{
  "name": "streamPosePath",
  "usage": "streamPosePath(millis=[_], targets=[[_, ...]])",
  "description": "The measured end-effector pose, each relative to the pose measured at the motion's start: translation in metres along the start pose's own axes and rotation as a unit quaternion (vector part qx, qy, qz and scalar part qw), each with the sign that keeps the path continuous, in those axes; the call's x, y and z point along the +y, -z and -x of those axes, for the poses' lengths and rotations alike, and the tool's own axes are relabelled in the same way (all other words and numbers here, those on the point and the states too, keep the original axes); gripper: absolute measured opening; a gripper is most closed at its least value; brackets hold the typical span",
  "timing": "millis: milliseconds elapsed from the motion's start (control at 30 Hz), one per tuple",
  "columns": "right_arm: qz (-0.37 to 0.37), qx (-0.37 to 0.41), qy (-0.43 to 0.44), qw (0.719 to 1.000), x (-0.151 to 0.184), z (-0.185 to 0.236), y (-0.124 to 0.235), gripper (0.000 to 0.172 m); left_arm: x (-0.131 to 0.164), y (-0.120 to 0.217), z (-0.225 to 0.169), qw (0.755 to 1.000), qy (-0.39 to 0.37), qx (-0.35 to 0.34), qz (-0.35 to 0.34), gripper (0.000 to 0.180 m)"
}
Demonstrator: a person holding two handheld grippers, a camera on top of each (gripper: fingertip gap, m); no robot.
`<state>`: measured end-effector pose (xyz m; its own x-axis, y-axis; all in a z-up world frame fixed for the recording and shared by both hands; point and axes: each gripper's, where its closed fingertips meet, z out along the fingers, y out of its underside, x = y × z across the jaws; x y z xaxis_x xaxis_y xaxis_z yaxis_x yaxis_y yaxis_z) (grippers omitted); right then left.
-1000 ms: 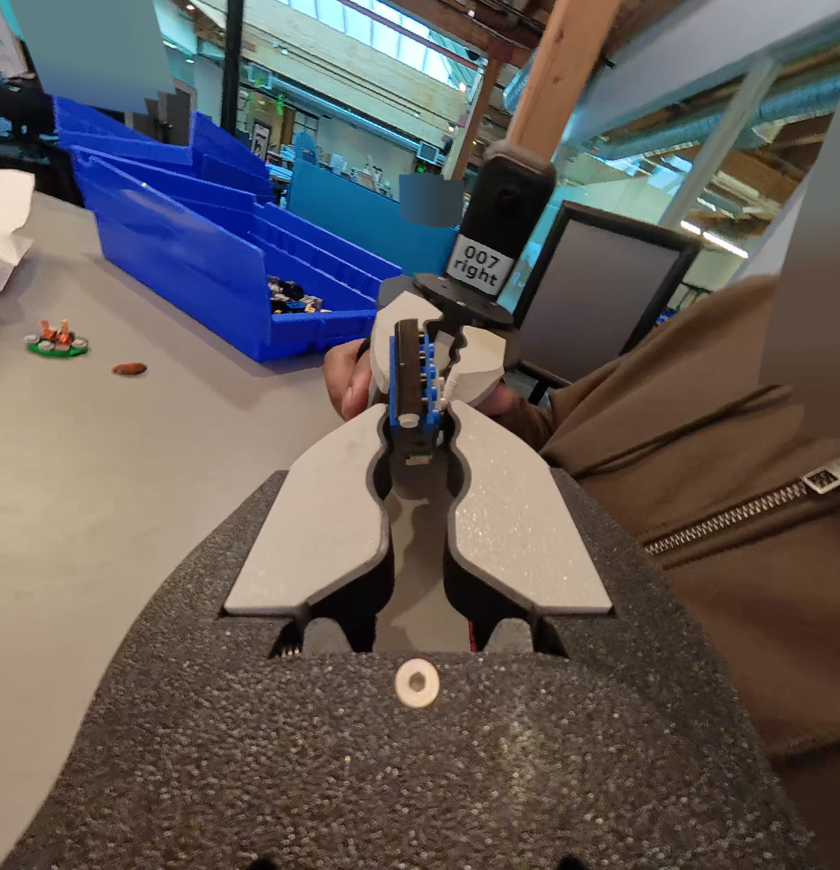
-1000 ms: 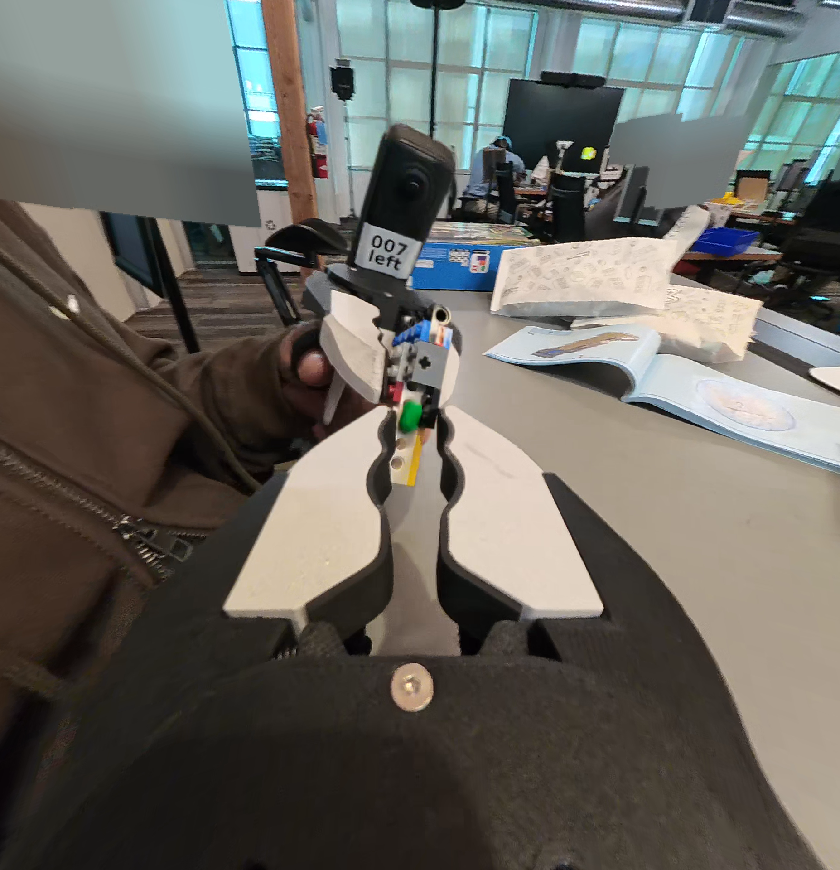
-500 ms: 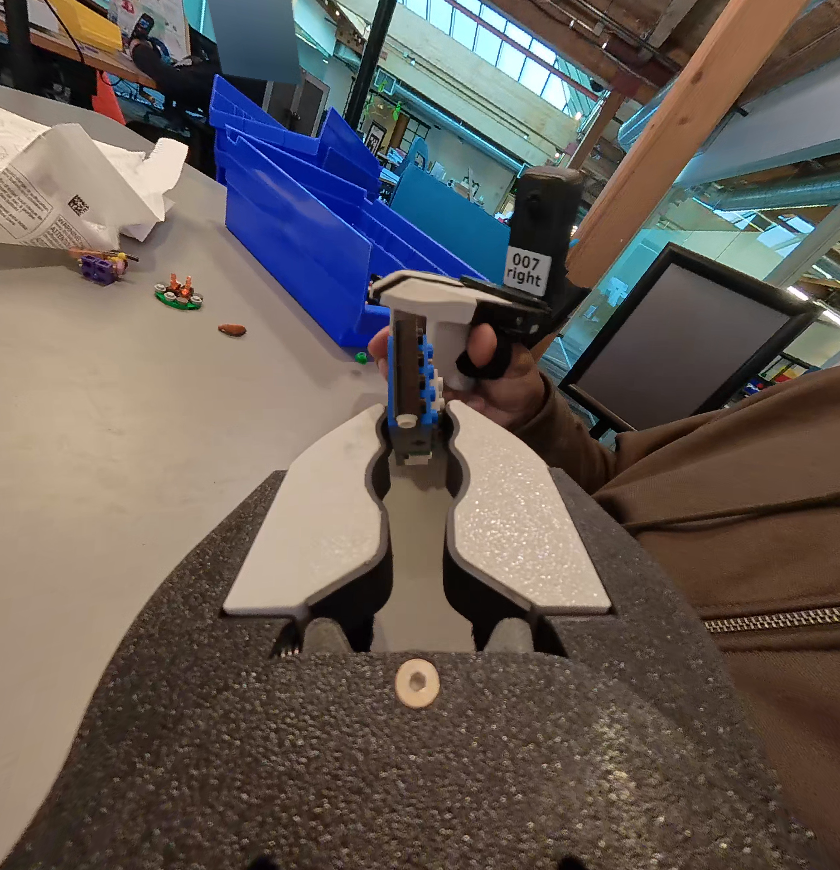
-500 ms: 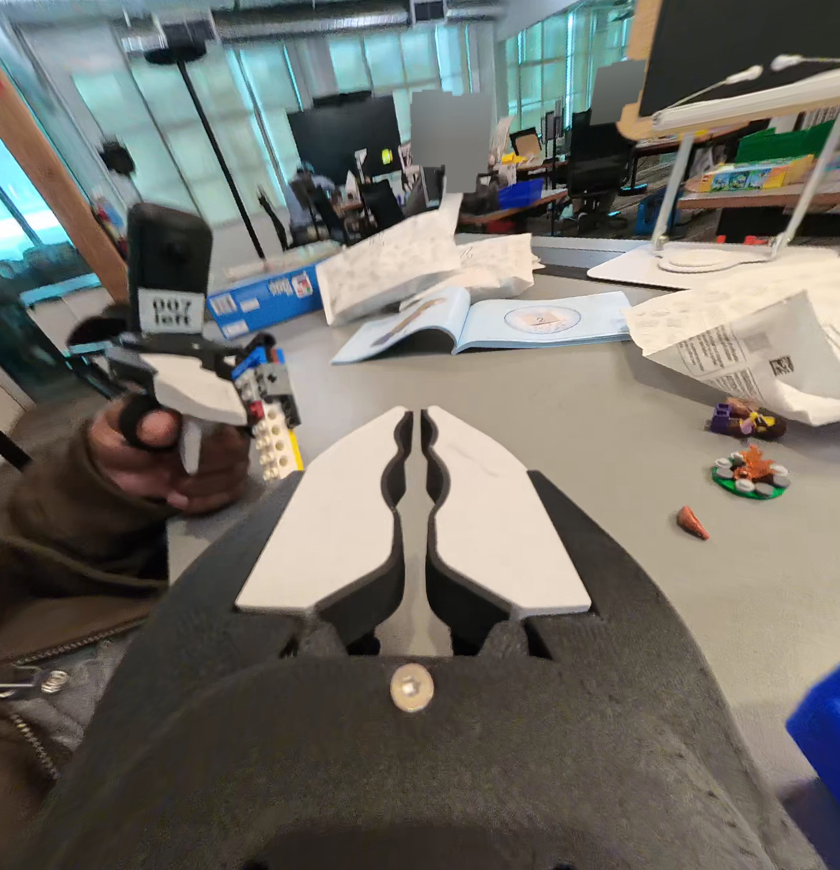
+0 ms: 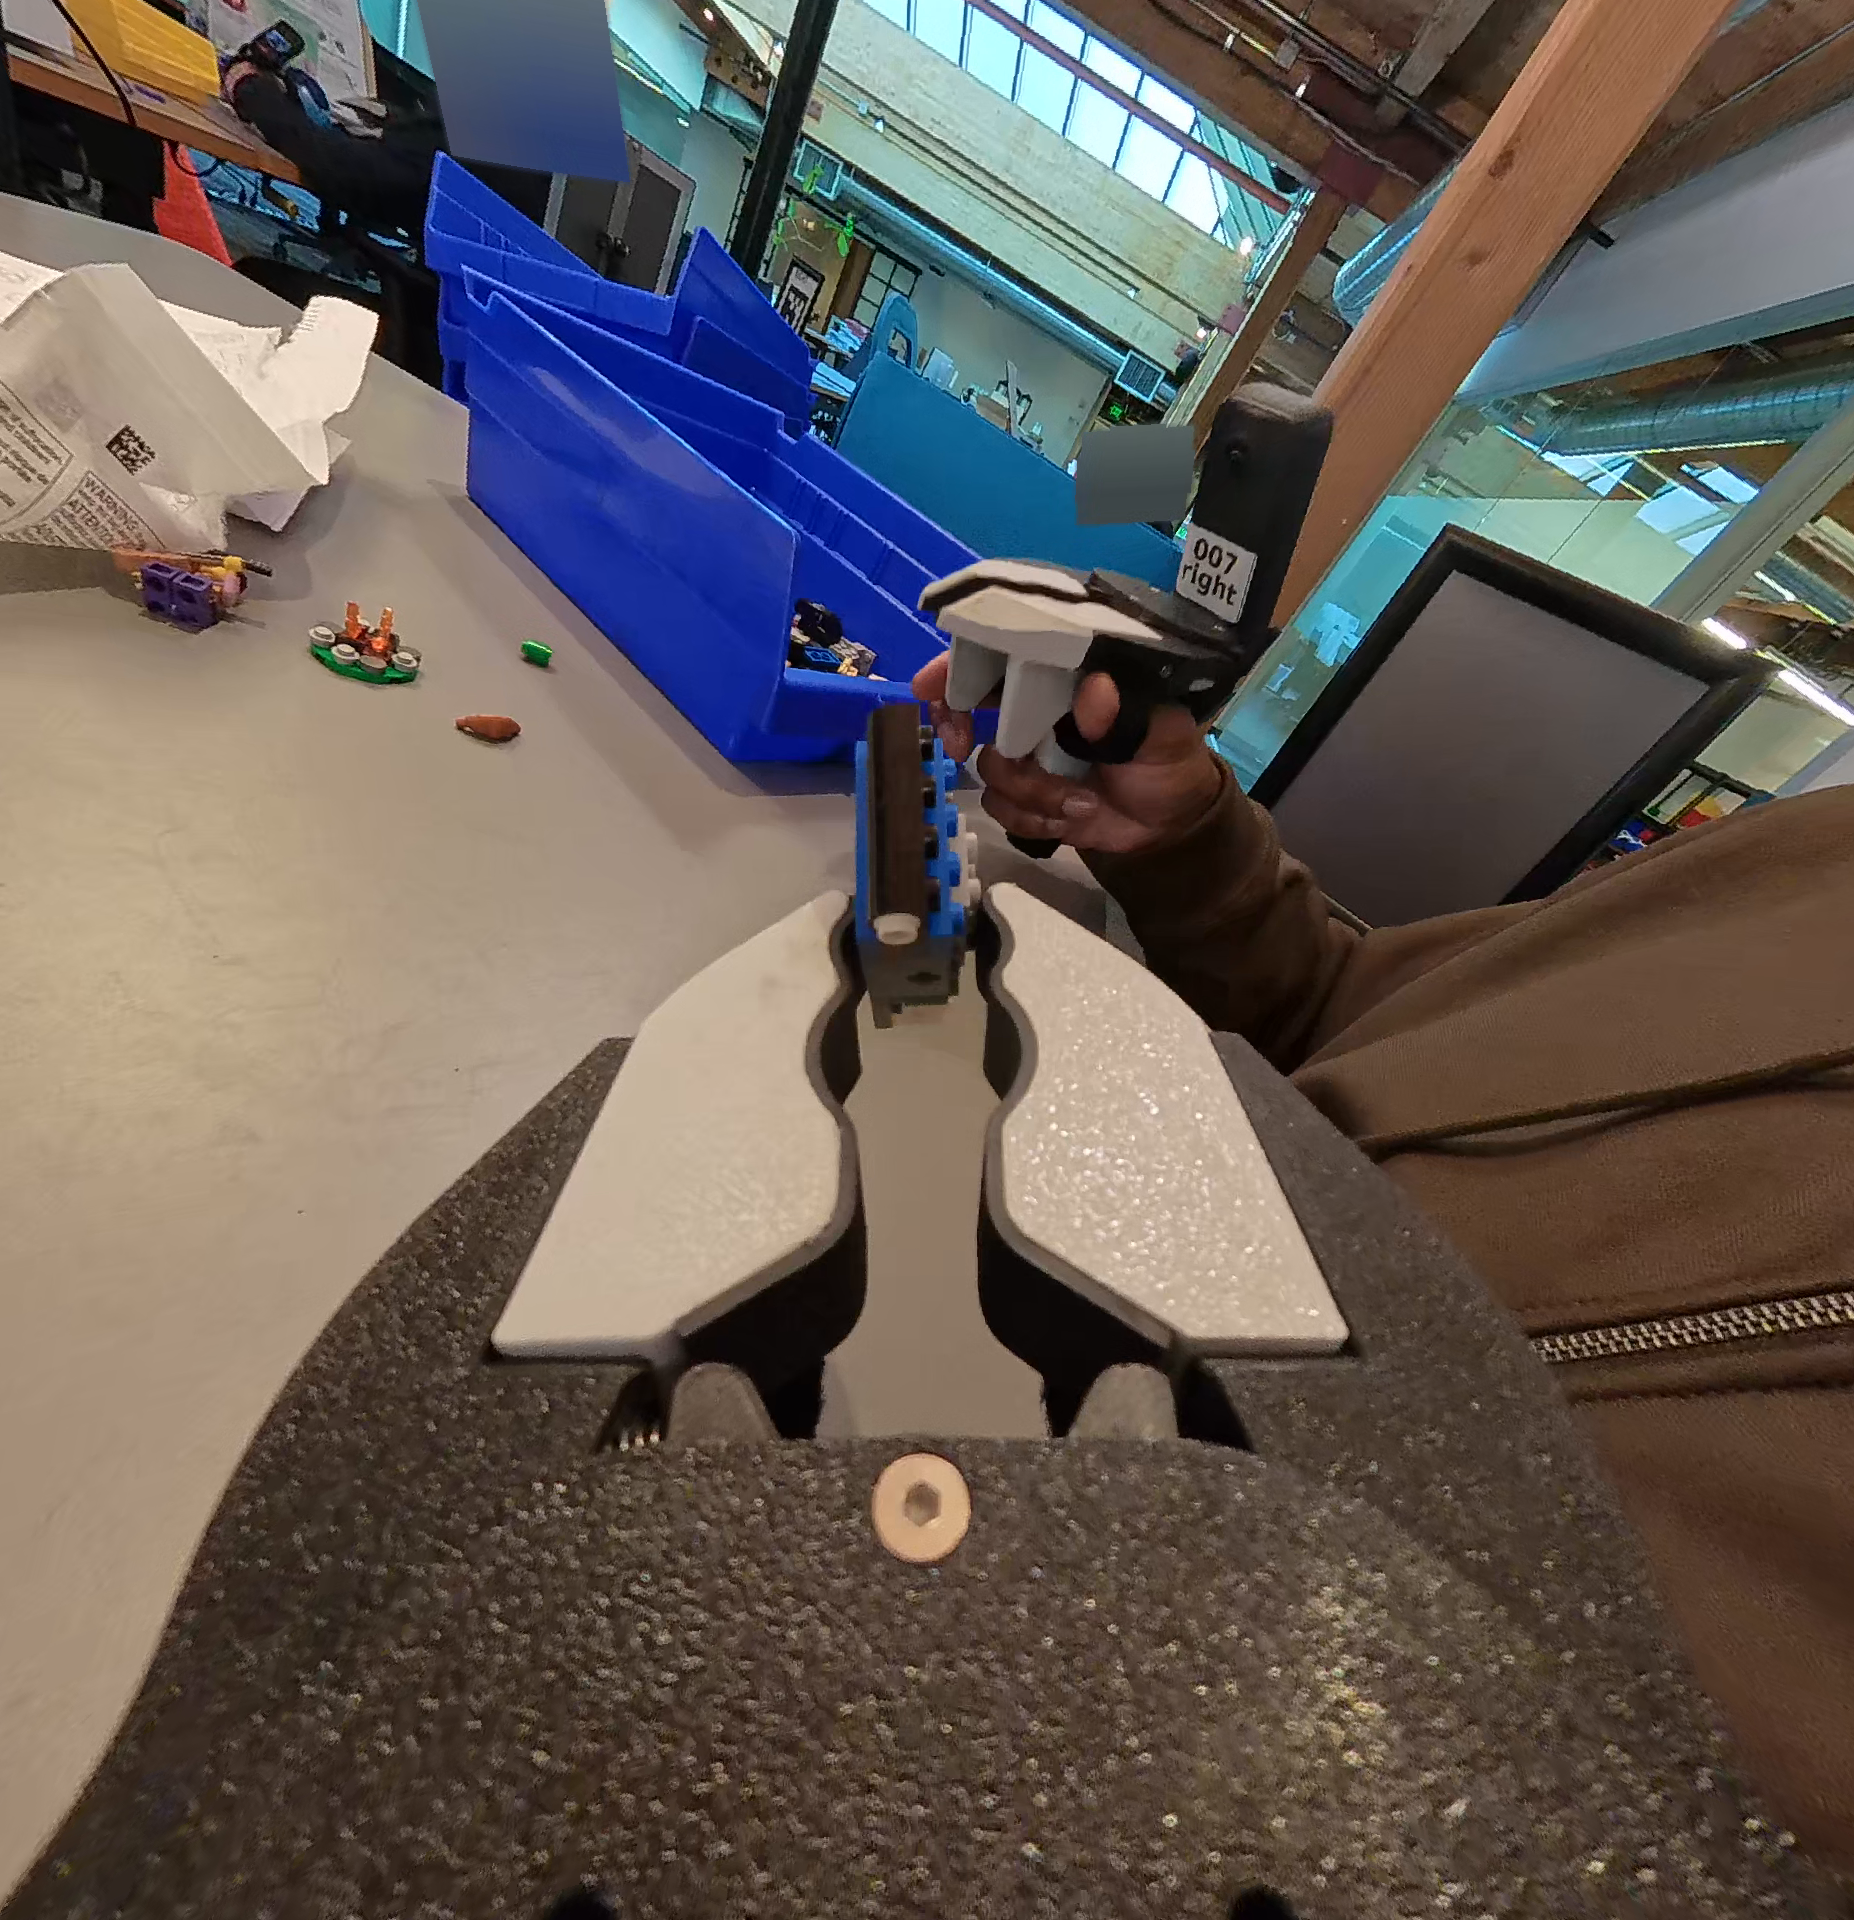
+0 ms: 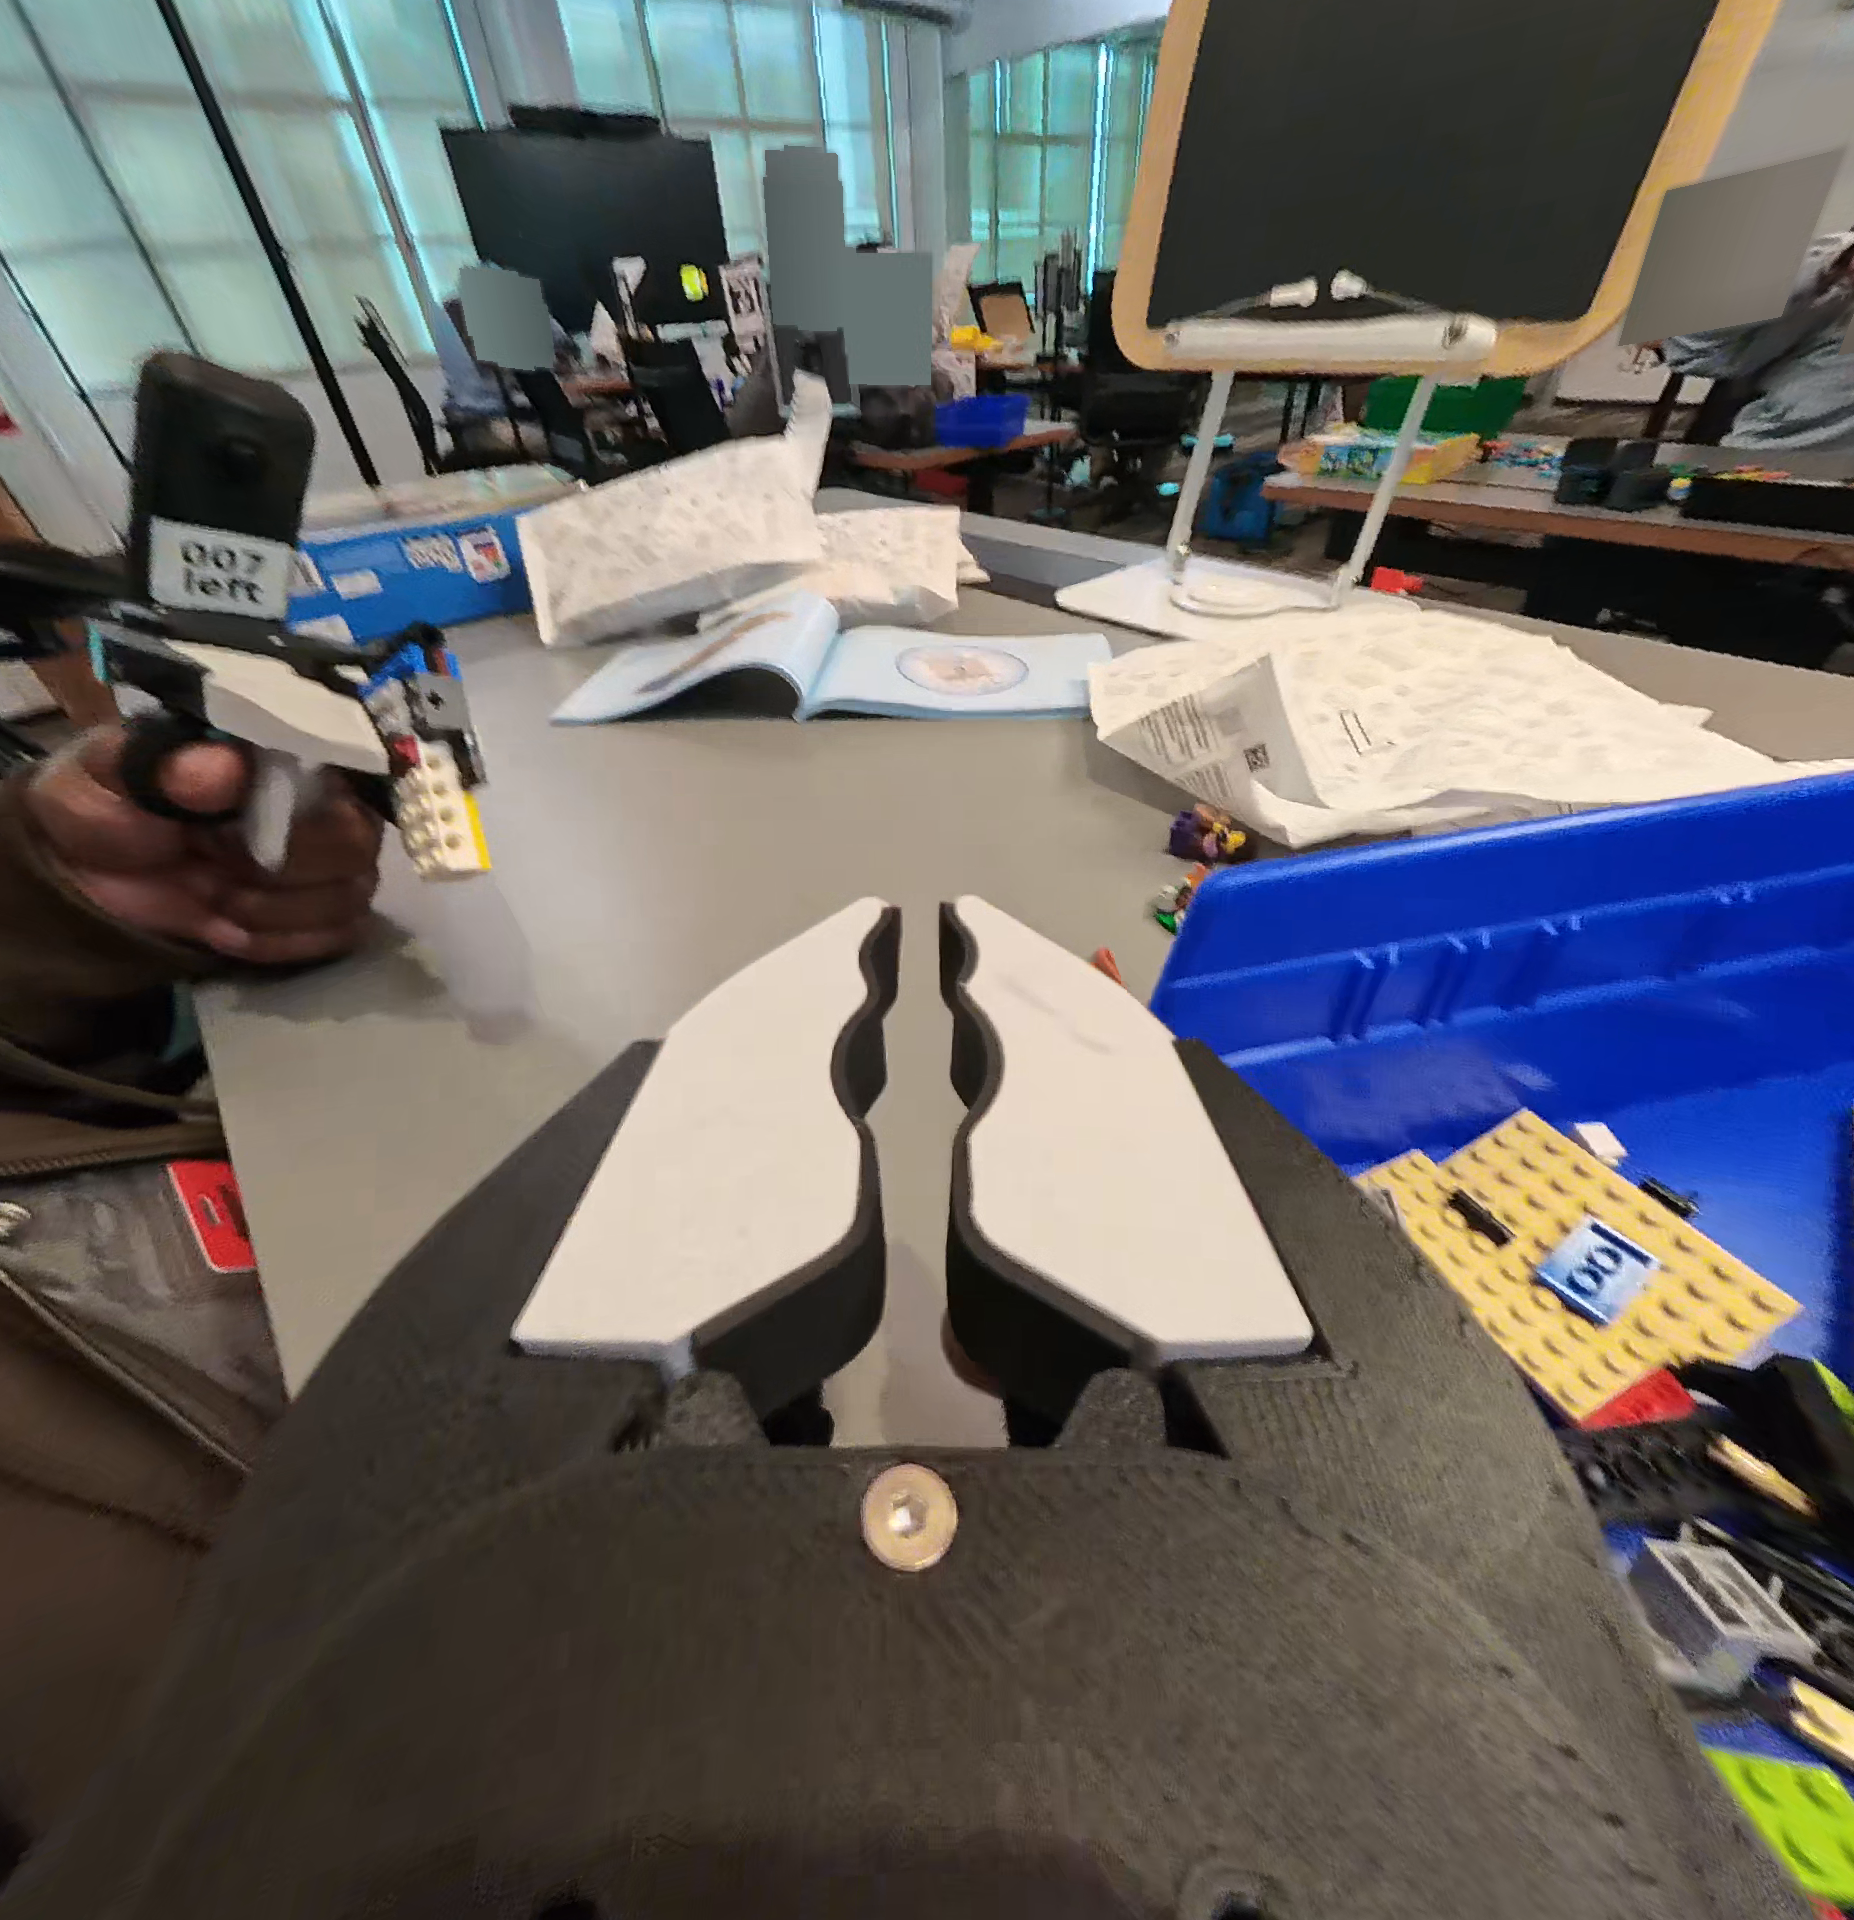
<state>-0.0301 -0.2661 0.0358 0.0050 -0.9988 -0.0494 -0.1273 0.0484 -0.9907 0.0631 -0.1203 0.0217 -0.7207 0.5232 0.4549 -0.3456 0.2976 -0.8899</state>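
The grey table [image 5: 227, 987] runs under both my grippers. The blue bin [image 6: 1525, 987] stands at 3 o'clock of my right gripper [image 6: 918, 914], just beside it, with loose bricks and a tan studded plate [image 6: 1567, 1278] inside. White paper bags [image 6: 1422, 717] lie at 1 o'clock, an open booklet [image 6: 850, 675] at 12 o'clock, well apart.

My left gripper [image 5: 915, 940] is clamped on a brick assembly [image 5: 907, 831]: blue, dark brown, grey and white pieces. Its grey base sits between my fingertips with both pads against its sides, and it stands out forward towards 12 o'clock. In the right wrist view it shows at 10 o'clock, off the table.

My right gripper's jaws stand slightly apart with bare table showing through the gap.

Small items at 10 to 11 o'clock of the left gripper: a green round plate build [image 5: 365, 655], a purple build [image 5: 180, 587], a brown piece [image 5: 487, 727], a green piece [image 5: 535, 652].
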Motion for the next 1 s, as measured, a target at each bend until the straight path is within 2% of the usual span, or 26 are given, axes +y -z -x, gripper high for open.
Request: streamPosePath(millis=[200, 300, 400, 467, 533, 633, 767, 833, 933, 1000], targets=[[0.104, 0.036, 0.052, 0.993, 0.038, 0.0, -0.021, 0.012, 0.0, -0.001, 0.001, 1.0, -0.004, -0.004, 0.002, 0.018], [0.107, 0.042, 0.112, 0.987, 0.018, 0.008, -0.03, 0.014, -0.001, 0.0, 0.006, 1.0, -0.011, -0.015, 0.007, 0.018], [0.158, 0.061, 0.225, 0.96, -0.017, 0.002, -0.035, 0.014, -0.001, 0.001, 0.011, 0.999, -0.02, -0.022, 0.019, 0.018], [0.243, 0.058, 0.295, 0.922, -0.028, -0.014, -0.04, 0.015, -0.002, 0.002, 0.012, 0.999, -0.026, -0.02, 0.021, 0.018], [0.349, 0.046, 0.326, 0.878, -0.026, -0.041, -0.049, 0.017, -0.001, 0.004, 0.012, 0.999, -0.025, -0.019, 0.019, 0.018], [0.503, 0.018, 0.292, 0.813, -0.008, -0.084, -0.068, 0.019, -0.003, 0.008, 0.01, 0.999, -0.026, -0.014, 0.012, 0.018], [0.687, -0.036, 0.212, 0.694, 0.036, -0.116, -0.073, 0.025, -0.005, 0.015, 0.01, 1.0, -0.024, -0.012, 0.003, 0.018], [0.722, -0.049, 0.187, 0.665, 0.046, -0.122, -0.081, 0.027, -0.006, 0.018, 0.011, 1.0, -0.021, -0.008, -0.002, 0.018], [0.774, -0.044, 0.189, 0.603, 0.064, -0.135, -0.078, 0.028, -0.008, 0.021, 0.011, 1.0, -0.014, 0.002, -0.008, 0.018], [0.794, -0.048, 0.182, 0.578, 0.076, -0.139, -0.075, 0.028, -0.009, 0.022, 0.011, 1.0, -0.009, 0.009, -0.011, 0.018]])
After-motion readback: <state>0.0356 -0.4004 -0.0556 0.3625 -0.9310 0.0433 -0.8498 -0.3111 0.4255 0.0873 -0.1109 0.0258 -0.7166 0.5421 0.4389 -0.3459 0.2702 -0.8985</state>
